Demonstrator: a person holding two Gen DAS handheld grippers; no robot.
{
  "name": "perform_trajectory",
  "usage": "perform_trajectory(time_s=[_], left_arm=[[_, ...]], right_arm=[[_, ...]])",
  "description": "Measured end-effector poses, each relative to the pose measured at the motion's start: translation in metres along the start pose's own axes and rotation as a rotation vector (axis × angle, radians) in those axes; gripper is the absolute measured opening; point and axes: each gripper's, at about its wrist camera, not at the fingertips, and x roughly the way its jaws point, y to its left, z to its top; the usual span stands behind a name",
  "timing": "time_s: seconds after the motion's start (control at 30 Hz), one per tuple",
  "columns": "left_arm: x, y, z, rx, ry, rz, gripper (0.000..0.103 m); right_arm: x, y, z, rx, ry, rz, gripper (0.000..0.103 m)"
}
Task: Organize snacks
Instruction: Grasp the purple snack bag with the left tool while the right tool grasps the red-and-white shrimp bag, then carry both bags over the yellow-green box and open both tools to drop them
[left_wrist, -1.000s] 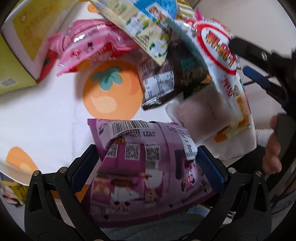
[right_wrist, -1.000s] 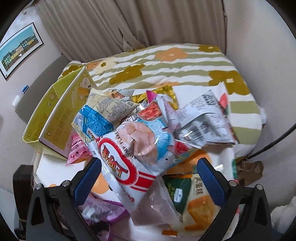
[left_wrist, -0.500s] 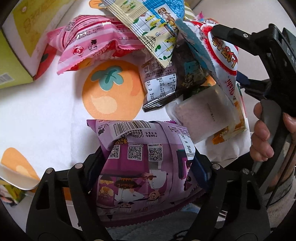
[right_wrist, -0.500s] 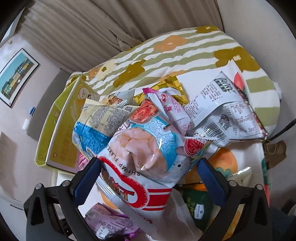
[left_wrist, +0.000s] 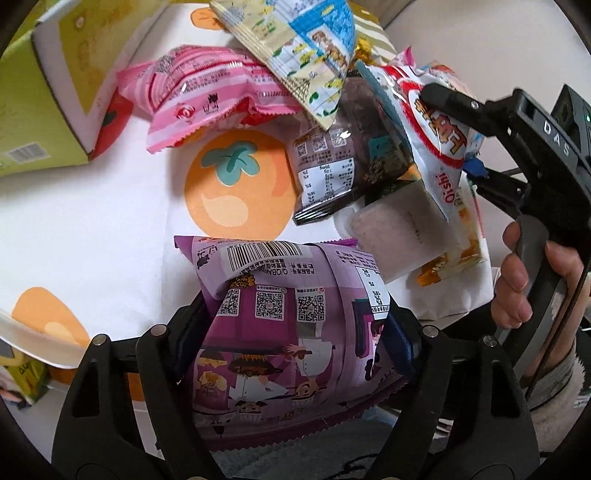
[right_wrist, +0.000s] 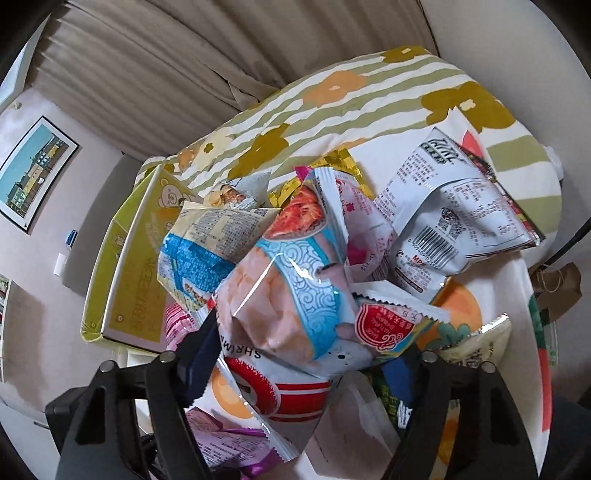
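My left gripper (left_wrist: 293, 332) is shut on a purple snack bag (left_wrist: 291, 317) with QR codes, at the near edge of a white cloth with orange fruit prints (left_wrist: 110, 221). My right gripper (right_wrist: 306, 354) is shut on a white-and-red shrimp flakes bag (right_wrist: 288, 325); it also shows in the left wrist view (left_wrist: 439, 122), gripped at the right. Behind lie a pink striped bag (left_wrist: 207, 92), a blue-and-yellow bag (left_wrist: 295, 48), a dark bag (left_wrist: 332, 173) and a white bag with a barcode (right_wrist: 454, 218).
An open yellow-green box (right_wrist: 125, 266) stands at the left of the pile; it also shows in the left wrist view (left_wrist: 40, 103). A striped flowered cushion (right_wrist: 332, 110) lies behind, curtains beyond. A hand (left_wrist: 517, 280) holds the right gripper's handle.
Both grippers have closed: the left onto the purple bag, the right onto the shrimp flakes bag. The right gripper has moved in closer to the pile.
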Motion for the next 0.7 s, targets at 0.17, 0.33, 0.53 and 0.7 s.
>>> perform_trajectory(time_s=[0.17,0.33,0.53,0.7], left_arm=[[-0.027,-0.001,-0.002,0.025,-0.051,-0.003,0.078],[-0.074,-0.003,0.003,0.043,-0.154,0.003,0.078],[-0.127,-0.002,0.014,0.057,-0.313,0.049,0.078],[-0.169,0.014,0.027,0.045,-0.42,0.077,0.078]], right_arm=[[-0.025,0.01,-0.002,-0.038,-0.046,-0.024,0.071],[-0.052,0.031,0.0,-0.109,-0.084,-0.056,0.07],[-0.077,0.063,0.009,-0.205,-0.126,-0.066,0.07],[-0.082,0.1,0.022,-0.275,-0.157,-0.035,0.07]])
